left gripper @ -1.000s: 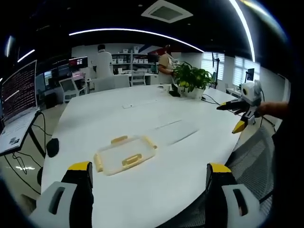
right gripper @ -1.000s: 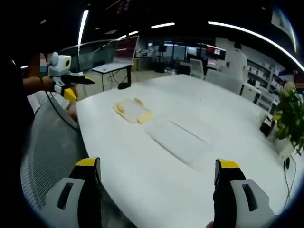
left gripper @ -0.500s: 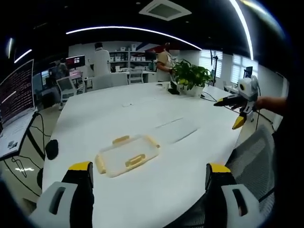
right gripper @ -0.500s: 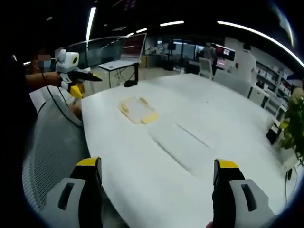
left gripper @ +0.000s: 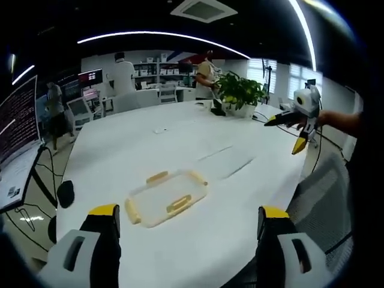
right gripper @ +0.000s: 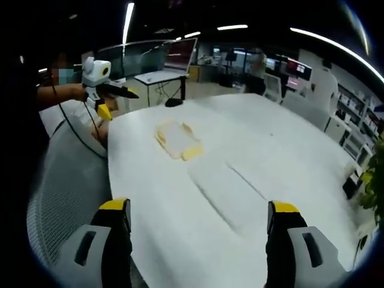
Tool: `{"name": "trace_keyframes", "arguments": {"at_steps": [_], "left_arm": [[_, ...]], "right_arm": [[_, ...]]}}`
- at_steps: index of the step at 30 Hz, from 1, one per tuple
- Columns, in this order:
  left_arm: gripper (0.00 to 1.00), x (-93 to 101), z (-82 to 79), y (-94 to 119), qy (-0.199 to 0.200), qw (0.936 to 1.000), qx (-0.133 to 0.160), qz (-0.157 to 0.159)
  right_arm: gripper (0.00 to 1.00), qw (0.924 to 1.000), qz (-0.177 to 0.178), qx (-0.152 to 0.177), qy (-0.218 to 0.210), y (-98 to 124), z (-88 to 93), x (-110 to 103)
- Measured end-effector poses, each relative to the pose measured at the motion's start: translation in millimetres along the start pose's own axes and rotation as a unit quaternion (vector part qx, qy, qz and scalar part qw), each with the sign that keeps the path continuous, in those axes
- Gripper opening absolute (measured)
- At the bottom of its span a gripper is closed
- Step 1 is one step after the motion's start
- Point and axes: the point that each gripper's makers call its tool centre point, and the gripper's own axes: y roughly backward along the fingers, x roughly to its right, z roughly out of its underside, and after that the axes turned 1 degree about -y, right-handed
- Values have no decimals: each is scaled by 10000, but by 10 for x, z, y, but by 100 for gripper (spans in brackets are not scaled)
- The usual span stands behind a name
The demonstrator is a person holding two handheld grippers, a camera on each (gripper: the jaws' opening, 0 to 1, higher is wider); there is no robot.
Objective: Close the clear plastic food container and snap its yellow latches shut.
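1. Right now the left gripper (left gripper: 183,249) has its jaws spread wide with nothing between them, yellow tips up at 7 and 5 o'clock of the left gripper view. My read: it is held open and level because it is lining up on the box, not gripping yet.

2. Just ahead of those jaws, at about 12 o'clock from the gap and slightly toward the left jaw, lies the clear food container (left gripper: 167,198) flat on the white table (left gripper: 198,144). Near, but not touching either jaw.

3. Its lid looks to be sitting on top, and the yellow latches (left gripper: 179,204) stick outward from the edges, so I judge them not yet snapped.

4. Over to the right gripper (right gripper: 197,249): jaws equally wide and empty. The container (right gripper: 178,140) sits well apart from them, up at 11 o'clock in the right gripper view.

5. Farther out, a green plant (left gripper: 240,96) stands at the table's far end, at 1 o'clock in the left gripper view, with a mesh chair (right gripper: 69,174) pulled close to the table's edge.
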Motion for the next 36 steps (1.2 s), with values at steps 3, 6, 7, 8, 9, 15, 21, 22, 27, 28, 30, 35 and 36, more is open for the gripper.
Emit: {"name": "trace_keyframes", "arguments": {"at_steps": [3,6,7,8,9,15,21,22,27,28,30,35,36], "left_arm": [[92,-39,-3,-17,-16,10000,-20,11],[91,-80,-2,-38,-40,10000,-51,25],[90,-90,-2,-44,-58,10000,-63,31],[90,-100,-1,-49,-82,9999,-75,38],[89,-119,-4,-55,-123,9999,-84,39],[86,-223,7,-89,-187,9997,-134,43],[84,-298,46,-117,-260,9994,-233,51],[83,-310,57,-123,-261,9993,-255,60],[83,-358,99,-152,-293,9990,-329,79],[82,-375,110,-164,-312,9988,-357,89],[82,-398,123,-179,-360,9985,-404,105],[80,-473,127,-221,-435,9980,-439,123],[79,-487,132,-233,-466,9978,-456,133]], "right_arm": [[91,10000,-56,-13,67,-42,-48,39],[90,9998,-135,-12,117,-87,-111,80],[90,9998,-167,-20,137,-99,-123,84],[90,9997,-198,-26,168,-113,-134,91],[90,9995,-230,-45,200,-134,-143,99],[89,9987,-365,-103,348,-219,-209,129],[88,9977,-492,-122,453,-311,-275,143],[88,9976,-523,-104,449,-330,-295,141],[87,9966,-628,-129,522,-427,-349,144],[87,9964,-644,-127,538,-442,-367,141],[86,9960,-682,-130,564,-471,-393,145],[84,9944,-799,-181,673,-565,-454,161],[84,9942,-814,-181,686,-577,-466,161]]}}
